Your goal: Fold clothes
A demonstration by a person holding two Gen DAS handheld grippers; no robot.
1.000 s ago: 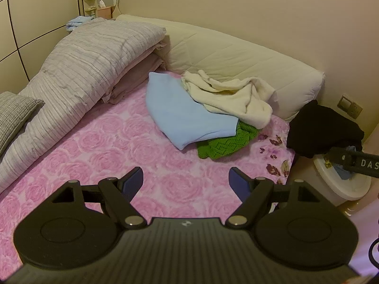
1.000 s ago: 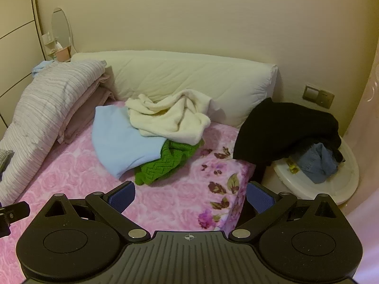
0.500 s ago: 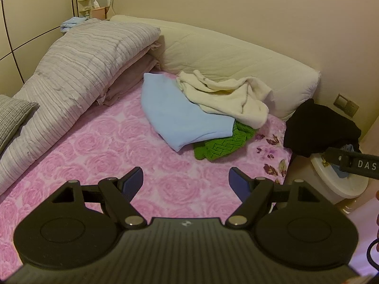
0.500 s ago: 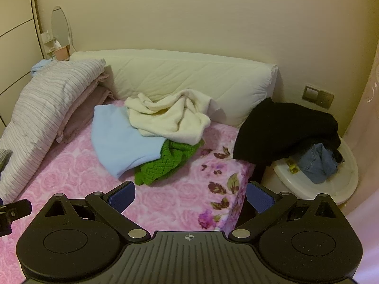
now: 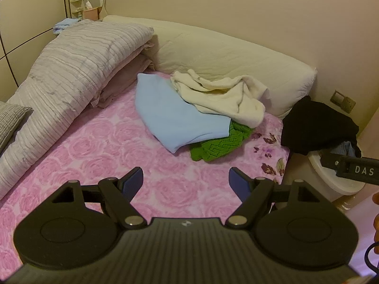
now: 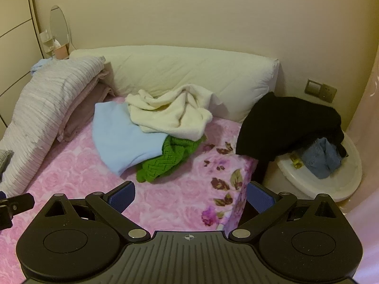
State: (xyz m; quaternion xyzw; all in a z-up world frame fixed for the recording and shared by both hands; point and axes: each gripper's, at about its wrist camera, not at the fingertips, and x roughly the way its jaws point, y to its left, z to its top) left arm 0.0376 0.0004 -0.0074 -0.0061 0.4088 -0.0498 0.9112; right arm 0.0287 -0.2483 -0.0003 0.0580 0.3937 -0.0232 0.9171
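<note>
Left wrist view: left gripper (image 5: 186, 181) hovers over the pink rose-print bedsheet (image 5: 99, 142), jaws spread wide, nothing btwn the blue pads (image 5: 132, 183). At the right edge of that view a black bar of the right gripper's body reads "DAS" in white; rest of the word is cut off by the frame. Clothes pile sits mid-bed, well ahead of both grippers: light blue garment (image 5: 175, 120) lying flat, cream garment (image 5: 222, 99) crumpled on top of its far side, green knit (image 5: 218, 146) poking out from under both at the near right. Behind the pile, a long cream bolster (image 5: 227, 56) runs along the wall; folded grey striped duvet (image 5: 71, 71) at left. Right wrist view: right gripper (image 6: 190, 194) also wide open and empty, above the bed's right corner w/ the purple flower print. Black garment (image 6: 286, 127) drapes over the white round stand (image 6: 331, 184) beside the bed, w/ a blue denim piece (image 6: 322, 156) under it. Wall socket plate (image 6: 319, 91) shows no legible text.
</note>
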